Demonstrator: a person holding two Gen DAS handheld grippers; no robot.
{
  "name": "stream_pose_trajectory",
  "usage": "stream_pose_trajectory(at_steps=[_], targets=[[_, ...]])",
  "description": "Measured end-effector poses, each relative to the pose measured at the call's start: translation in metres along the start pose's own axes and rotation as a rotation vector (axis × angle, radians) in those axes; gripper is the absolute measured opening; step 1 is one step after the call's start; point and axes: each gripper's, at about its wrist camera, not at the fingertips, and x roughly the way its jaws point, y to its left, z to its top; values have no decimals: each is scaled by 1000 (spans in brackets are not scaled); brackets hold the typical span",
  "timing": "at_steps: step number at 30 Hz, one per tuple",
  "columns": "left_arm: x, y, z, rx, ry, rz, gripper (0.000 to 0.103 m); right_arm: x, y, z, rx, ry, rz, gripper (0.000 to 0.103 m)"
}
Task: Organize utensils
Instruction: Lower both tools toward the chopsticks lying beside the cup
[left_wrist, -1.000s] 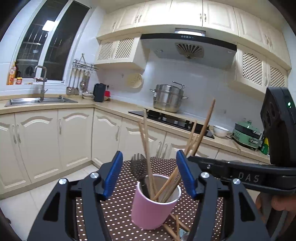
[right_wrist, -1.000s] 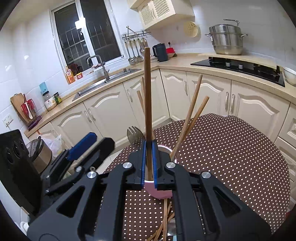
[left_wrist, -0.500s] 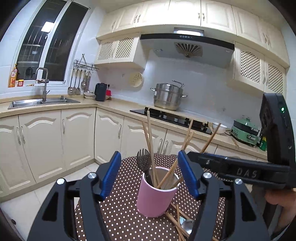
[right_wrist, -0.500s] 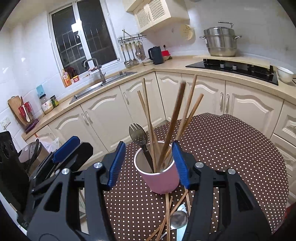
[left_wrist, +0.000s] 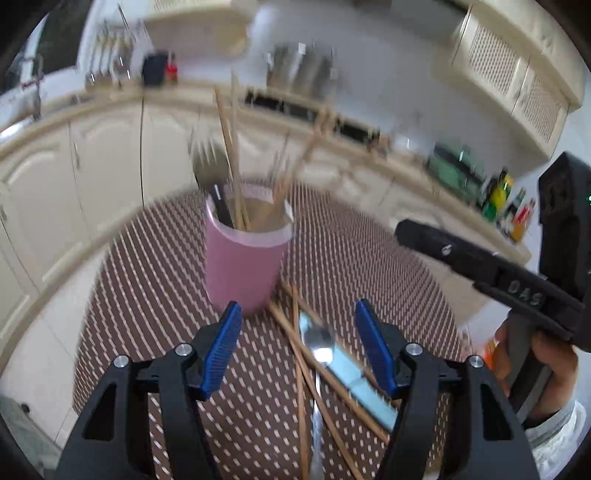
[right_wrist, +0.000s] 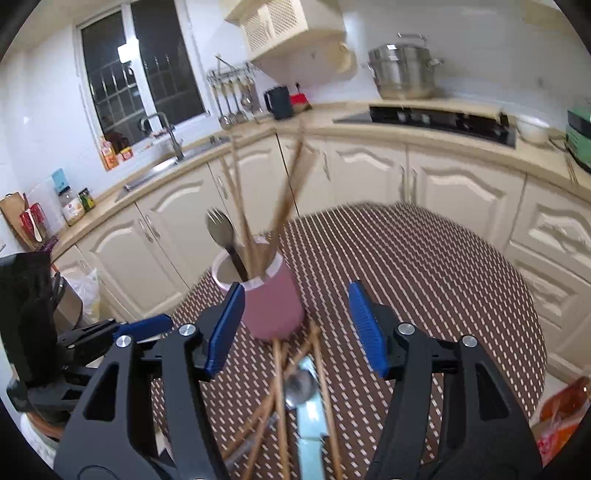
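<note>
A pink cup (left_wrist: 243, 262) (right_wrist: 271, 302) stands on the dotted brown tablecloth (left_wrist: 147, 280) (right_wrist: 424, 266), holding several wooden chopsticks (right_wrist: 284, 199) and a dark fork (right_wrist: 221, 230). More chopsticks (left_wrist: 301, 376) (right_wrist: 280, 387), a metal spoon (left_wrist: 319, 343) (right_wrist: 299, 386) and a pale blue knife (left_wrist: 351, 369) (right_wrist: 310, 424) lie in front of the cup. My left gripper (left_wrist: 299, 341) hangs open above these loose pieces. My right gripper (right_wrist: 295, 325) has nothing between its pads, and its jaws are still opening just short of the cup.
Cream kitchen cabinets (right_wrist: 461, 184) and a counter ring the round table. A sink (right_wrist: 166, 162) sits left, a hob with a steel pot (right_wrist: 402, 70) at the back. A hand (left_wrist: 535, 365) holds the right gripper's handle at the left wrist view's right edge.
My right gripper let go of the chopstick, which now leans in the cup, and drew back. My left gripper tipped downward toward the loose utensils on the cloth.
</note>
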Motion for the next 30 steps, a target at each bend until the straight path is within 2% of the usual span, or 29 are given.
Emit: stream_pose_trajectory(at_steps=[4,9,11,13,16,20,21,22,23,30], targets=[[26,-9,-18,44,113,15,62,8,-13,-25,-7,105,-16,59],[34,3,-29,-41,144,54,62,27,-3,-55,-91,263,13,57],[32,7,-32,-54,140,80,62,37,6,-65,-122,316,39,43],[29,9,-34,-50,138,101,62,45,16,-73,-142,351,59,35],[29,11,-33,-57,150,114,62,55,28,-78,-163,385,80,34],[23,21,-38,-74,158,124,62,68,36,-85,-189,432,62,26],[22,22,-37,-78,160,122,62,71,38,-86,-198,445,51,22],[22,23,-38,-80,165,121,62,74,40,-89,-207,455,37,13],[23,22,-36,-80,168,119,62,76,43,-91,-210,457,28,9],[44,8,-35,-55,235,65,62,57,21,-84,-125,396,40,7]])
